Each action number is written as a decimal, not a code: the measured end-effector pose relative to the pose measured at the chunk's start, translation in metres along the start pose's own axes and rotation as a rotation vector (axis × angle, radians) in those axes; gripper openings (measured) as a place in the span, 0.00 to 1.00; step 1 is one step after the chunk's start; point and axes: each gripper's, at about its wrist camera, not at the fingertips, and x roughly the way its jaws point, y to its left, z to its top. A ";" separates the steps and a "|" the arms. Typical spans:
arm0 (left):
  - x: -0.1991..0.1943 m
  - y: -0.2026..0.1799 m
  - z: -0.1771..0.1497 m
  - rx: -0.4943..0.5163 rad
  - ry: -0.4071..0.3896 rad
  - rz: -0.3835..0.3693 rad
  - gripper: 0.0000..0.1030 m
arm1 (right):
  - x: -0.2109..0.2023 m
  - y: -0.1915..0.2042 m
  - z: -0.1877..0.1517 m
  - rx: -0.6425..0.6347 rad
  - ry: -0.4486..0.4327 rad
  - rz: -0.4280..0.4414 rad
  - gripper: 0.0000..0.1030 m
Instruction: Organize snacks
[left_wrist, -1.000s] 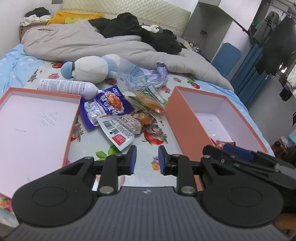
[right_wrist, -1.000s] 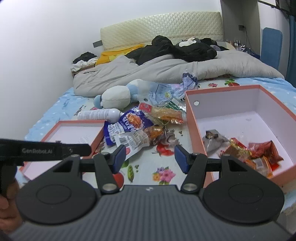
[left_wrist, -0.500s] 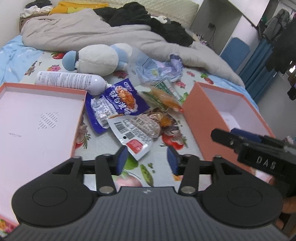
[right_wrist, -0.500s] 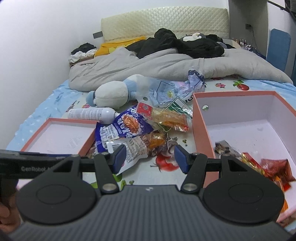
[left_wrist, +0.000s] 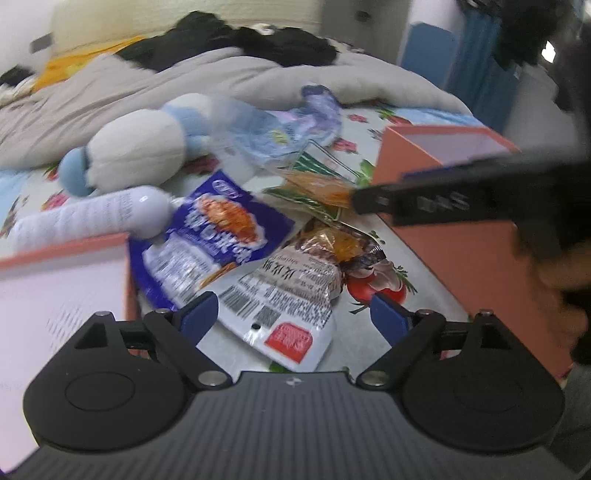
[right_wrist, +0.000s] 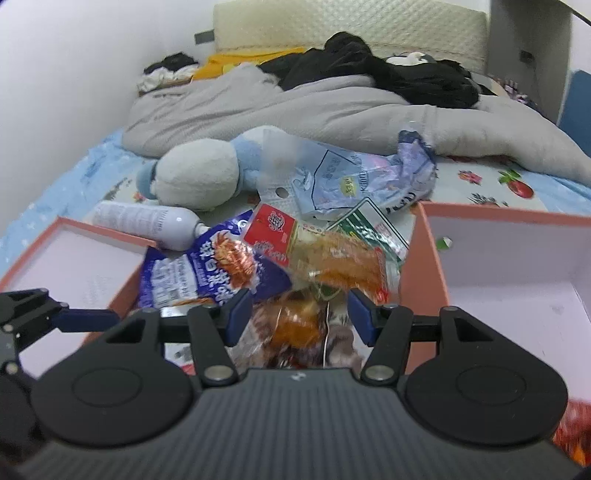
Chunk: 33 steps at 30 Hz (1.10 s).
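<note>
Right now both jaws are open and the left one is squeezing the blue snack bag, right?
Not quite. The left gripper is open, but it squeezes nothing: the left wrist view shows its jaws apart above the white snack packet, beside the blue snack bag.

Snack pile (right_wrist: 295, 266) wedged between box (right_wrist: 424, 266) and lid (right_wrist: 122, 291), seemingly.

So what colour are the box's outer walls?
Salmon-orange box, white inside; clearest in the left wrist view.
</note>
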 end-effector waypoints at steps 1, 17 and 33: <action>0.007 -0.001 0.002 0.032 0.004 -0.014 0.90 | 0.008 -0.001 0.003 -0.006 0.008 -0.005 0.57; 0.086 0.001 0.010 0.247 0.075 -0.076 0.88 | 0.080 0.008 0.013 -0.118 0.036 0.036 0.47; 0.076 -0.005 0.001 0.157 0.100 -0.024 0.39 | 0.048 0.011 0.014 -0.135 -0.012 0.011 0.02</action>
